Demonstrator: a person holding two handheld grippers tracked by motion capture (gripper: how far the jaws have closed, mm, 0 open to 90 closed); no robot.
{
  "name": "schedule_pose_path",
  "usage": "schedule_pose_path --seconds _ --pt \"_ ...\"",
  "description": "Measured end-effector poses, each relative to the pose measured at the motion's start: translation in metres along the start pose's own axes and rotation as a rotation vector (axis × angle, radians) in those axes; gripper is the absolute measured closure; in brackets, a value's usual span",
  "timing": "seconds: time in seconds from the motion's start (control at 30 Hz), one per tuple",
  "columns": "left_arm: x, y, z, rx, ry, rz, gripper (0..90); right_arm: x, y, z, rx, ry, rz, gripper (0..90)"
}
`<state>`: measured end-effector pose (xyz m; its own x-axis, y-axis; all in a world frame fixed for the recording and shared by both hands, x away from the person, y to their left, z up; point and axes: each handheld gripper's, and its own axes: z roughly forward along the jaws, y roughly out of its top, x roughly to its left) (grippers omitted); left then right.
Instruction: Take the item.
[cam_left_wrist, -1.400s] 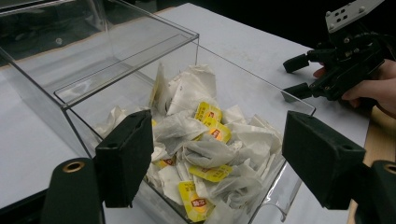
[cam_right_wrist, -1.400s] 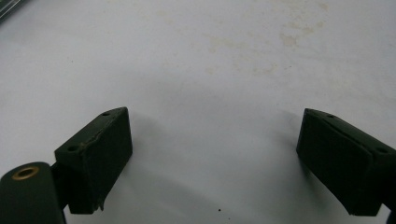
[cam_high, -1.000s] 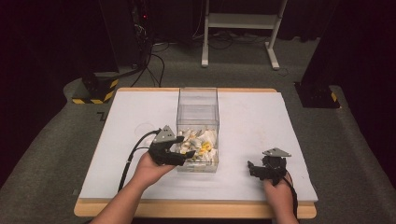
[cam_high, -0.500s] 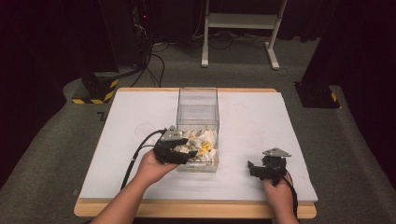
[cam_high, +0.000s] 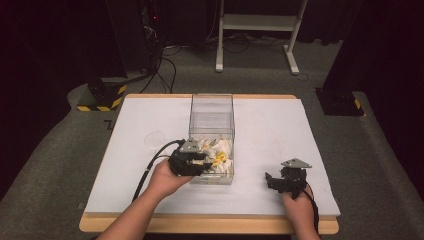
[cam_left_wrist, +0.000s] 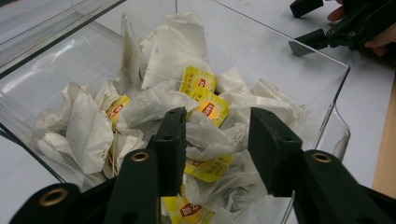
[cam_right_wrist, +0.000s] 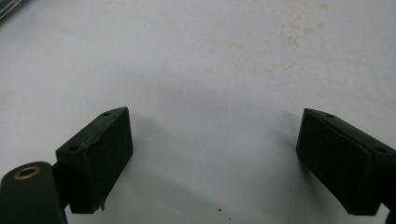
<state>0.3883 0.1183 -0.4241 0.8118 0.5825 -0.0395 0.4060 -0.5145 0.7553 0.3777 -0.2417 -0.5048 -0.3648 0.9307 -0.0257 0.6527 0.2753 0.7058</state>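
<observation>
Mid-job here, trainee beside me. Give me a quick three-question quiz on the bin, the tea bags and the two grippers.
1. True or false: the left gripper has its jaws open above the white paper tea bags with yellow tags.
2. The clear plastic rectangular bin stands: A) on the floor, B) on the white table, C) in a hand.
3. What lies between the right gripper jaws?

Key: 1 true. 2 B. 3 nothing but bare table top.

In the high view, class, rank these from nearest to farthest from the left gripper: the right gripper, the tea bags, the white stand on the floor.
1. tea bags, in the clear box, right at the left gripper.
2. right gripper, across the table.
3. white stand, beyond the table.
</observation>
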Motion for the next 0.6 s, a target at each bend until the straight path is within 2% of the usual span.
schedule_pose_path --seconds 0.3,0.37,0.6 --pt "-0.0030 -0.0012 0.0015 0.027 0.039 0.039 69.9 0.0000 0.0000 0.0000 0.000 0.000 0.000 10.8" --pt "-0.0034 -0.0015 0.0010 0.025 0.043 0.045 75.6 -0.0001 0.0000 0.0000 0.000 0.000 -0.002 10.8" --pt "-0.0040 -0.0044 0.0000 0.009 0.065 0.060 85.7 -0.0001 0.0000 0.0000 -0.001 0.000 -0.002 10.8"
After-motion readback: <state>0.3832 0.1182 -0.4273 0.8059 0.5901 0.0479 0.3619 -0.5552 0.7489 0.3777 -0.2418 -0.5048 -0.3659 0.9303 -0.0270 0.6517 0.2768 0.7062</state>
